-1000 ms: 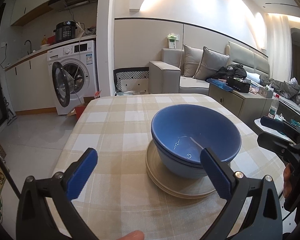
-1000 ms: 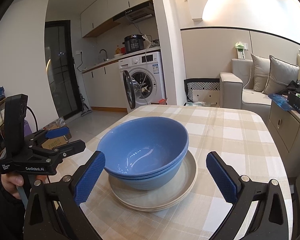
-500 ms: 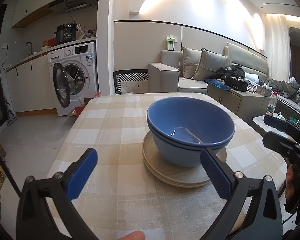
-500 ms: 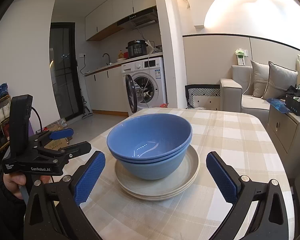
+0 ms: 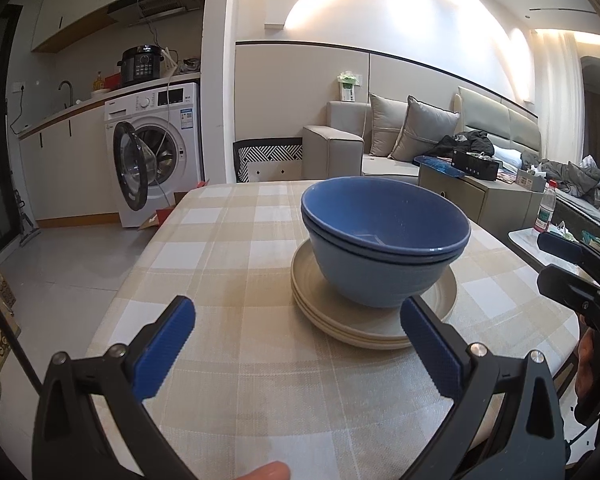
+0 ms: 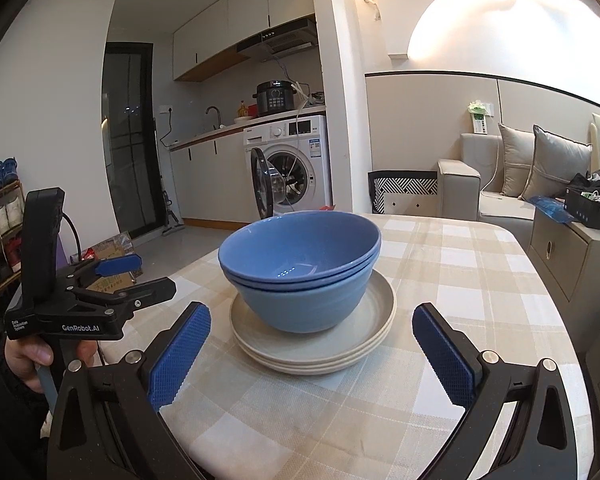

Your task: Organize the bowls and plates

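Note:
Two nested blue bowls (image 5: 384, 240) sit on a stack of beige plates (image 5: 312, 300) in the middle of the checked table (image 5: 228, 240). The bowls (image 6: 300, 264) and plates (image 6: 376, 320) also show in the right wrist view. My left gripper (image 5: 296, 332) is open and empty, held back from the stack at the table's near side. My right gripper (image 6: 312, 340) is open and empty, just short of the plates. Each gripper appears in the other's view: the right one (image 5: 568, 264) at the right edge, the left one (image 6: 128, 276) at the left.
The table edge (image 5: 140, 256) drops to the floor on the left. A washing machine (image 5: 156, 152) with its door open stands behind, a sofa (image 5: 400, 148) and a side cabinet (image 5: 480, 196) to the right. A bottle (image 5: 545, 210) stands on a small white table.
Both grippers have pulled back and lowered, so the bowl and plate stack now sits farther off and is seen more from the side. Both stay open.

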A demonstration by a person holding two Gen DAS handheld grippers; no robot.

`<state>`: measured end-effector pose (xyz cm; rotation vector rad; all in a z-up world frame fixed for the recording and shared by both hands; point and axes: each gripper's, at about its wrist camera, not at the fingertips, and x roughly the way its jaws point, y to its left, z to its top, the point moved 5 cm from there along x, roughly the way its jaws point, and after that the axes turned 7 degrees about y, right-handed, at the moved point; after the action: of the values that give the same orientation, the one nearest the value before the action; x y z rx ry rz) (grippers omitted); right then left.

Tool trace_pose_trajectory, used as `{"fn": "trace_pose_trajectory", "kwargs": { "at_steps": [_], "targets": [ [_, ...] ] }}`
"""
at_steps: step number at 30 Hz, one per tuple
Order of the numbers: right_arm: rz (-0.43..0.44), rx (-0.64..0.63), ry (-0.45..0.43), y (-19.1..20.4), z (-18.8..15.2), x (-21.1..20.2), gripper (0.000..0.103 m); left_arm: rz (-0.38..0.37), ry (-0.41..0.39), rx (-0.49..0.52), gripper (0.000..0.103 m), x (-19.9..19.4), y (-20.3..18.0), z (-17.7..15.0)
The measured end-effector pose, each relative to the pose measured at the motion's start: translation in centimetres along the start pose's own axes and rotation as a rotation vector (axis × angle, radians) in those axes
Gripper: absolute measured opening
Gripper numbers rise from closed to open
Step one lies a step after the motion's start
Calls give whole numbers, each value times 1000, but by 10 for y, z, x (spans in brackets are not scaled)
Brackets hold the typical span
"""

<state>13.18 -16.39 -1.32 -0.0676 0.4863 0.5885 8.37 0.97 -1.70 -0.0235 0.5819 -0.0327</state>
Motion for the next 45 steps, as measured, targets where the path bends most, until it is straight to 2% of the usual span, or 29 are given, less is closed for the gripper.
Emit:
{"fn": "trace_pose_trajectory", "kwargs": {
  "at_steps": [15, 45],
  "targets": [
    [17, 16, -14, 0, -15, -9, 103, 4, 6, -15, 103, -5, -5, -18],
    [27, -19, -16, 9, -19, -12, 103, -5, 21, -2, 103, -2, -12, -26]
  ]
}}
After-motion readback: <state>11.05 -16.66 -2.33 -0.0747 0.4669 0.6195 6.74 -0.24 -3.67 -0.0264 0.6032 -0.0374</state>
